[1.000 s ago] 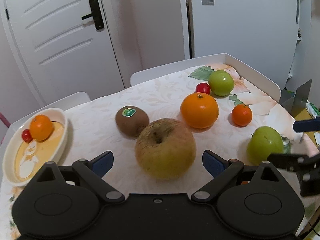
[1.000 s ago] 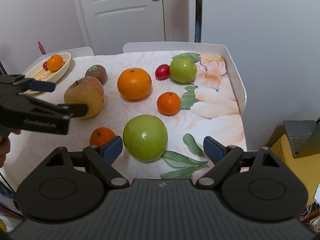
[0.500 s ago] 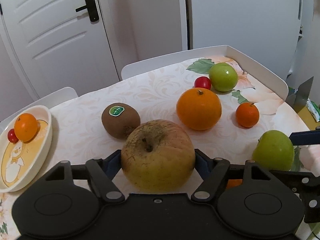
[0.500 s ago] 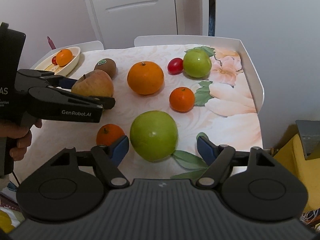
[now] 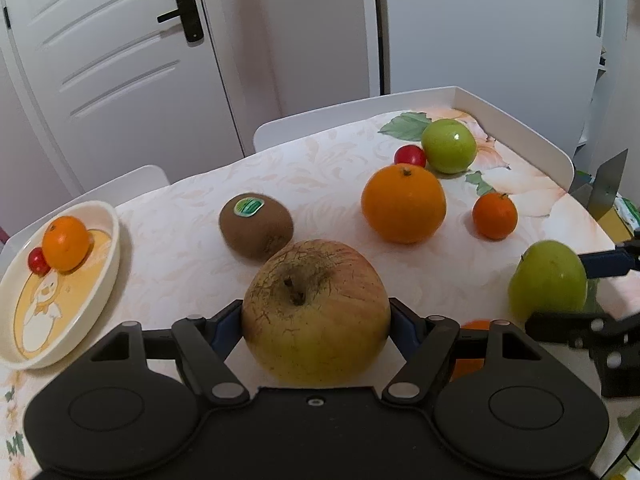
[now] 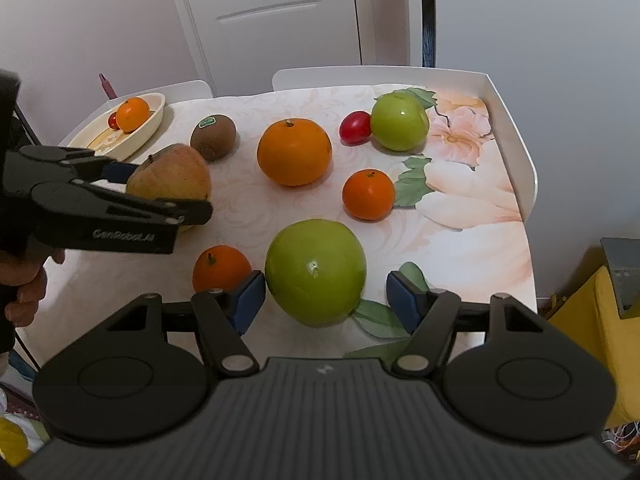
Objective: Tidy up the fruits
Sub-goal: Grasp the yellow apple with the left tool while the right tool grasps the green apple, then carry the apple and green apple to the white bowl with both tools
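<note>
Left wrist view: left gripper [image 5: 316, 322] has clamped the russet apple [image 5: 316, 312] (pads touching both sides).
Right gripper [image 6: 325, 295]: jaws just closing around the green apple [image 6: 316, 271], 3 o'clock pad not yet touching; lift comes next.

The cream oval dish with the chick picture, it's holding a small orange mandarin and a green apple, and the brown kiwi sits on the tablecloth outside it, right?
Not quite. Beside the small orange mandarin in the cream oval dish lies a small red cherry tomato, not a green apple, as the left wrist view shows. The brown kiwi does sit on the tablecloth outside it.
</note>
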Motion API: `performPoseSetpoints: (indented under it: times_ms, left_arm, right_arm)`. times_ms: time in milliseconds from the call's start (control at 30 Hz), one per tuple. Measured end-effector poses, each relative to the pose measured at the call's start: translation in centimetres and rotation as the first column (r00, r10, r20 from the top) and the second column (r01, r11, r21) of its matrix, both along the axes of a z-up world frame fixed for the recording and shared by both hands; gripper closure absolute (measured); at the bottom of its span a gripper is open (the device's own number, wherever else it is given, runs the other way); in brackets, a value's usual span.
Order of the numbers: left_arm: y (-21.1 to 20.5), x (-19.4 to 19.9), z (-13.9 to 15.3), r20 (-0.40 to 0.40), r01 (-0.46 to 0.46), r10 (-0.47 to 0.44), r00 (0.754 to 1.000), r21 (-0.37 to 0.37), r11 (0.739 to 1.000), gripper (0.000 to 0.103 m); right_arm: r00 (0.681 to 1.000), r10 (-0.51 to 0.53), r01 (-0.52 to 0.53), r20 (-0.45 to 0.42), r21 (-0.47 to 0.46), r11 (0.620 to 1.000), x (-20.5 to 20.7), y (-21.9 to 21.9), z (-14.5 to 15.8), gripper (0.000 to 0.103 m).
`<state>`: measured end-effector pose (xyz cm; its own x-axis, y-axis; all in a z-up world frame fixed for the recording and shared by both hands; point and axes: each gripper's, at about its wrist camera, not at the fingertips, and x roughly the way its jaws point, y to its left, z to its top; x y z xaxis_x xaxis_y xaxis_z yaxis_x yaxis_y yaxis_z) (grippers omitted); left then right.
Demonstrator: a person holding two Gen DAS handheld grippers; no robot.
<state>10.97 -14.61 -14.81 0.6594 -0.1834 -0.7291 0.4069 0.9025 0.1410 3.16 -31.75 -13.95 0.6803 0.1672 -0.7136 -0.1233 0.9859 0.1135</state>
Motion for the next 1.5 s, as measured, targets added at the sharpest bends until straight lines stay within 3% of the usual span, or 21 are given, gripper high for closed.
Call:
performPoseSetpoints:
  times_ms: [200, 500, 833, 1167, 1500]
  left_arm:
    - [1.3, -1.1, 0.2, 0.001, -0.025, 0.025, 1.000, 0.004, 1.000, 0.025]
    - [3.2, -3.2, 2.1, 0.043, -0.073, 0.074, 0.996, -0.031, 0.997, 0.025]
    - [5.9, -5.1, 5.6, 0.106, -0.149, 0.155, 0.982, -0.069, 0.986, 0.025]
    - [10.7, -6.0, 9.3, 0.125, -0.250, 0.262, 0.957, -0.104, 0.963, 0.025]
    - [16.8, -4.8, 11.4, 0.115, -0.334, 0.345, 0.932, -0.104, 0.937, 0.025]
  right_arm:
    - [1.000, 0.008, -0.008, -0.015, 0.044, 0.999, 0.4, 0.0, -0.2, 0.034]
    - [1.000, 0.018, -0.018, 0.011, 0.022, 1.000, -0.1, 0.6, 0.9, 0.034]
    - [0.998, 0.026, -0.027, 0.064, 0.020, 0.999, -0.8, 2.1, 4.4, 0.034]
    - [0.993, 0.072, -0.075, 0.095, 0.031, 0.997, -0.7, 6.4, 9.0, 0.034]
    - [0.984, 0.149, -0.155, 0.102, 0.055, 0.986, 2.2, 12.3, 11.2, 0.034]
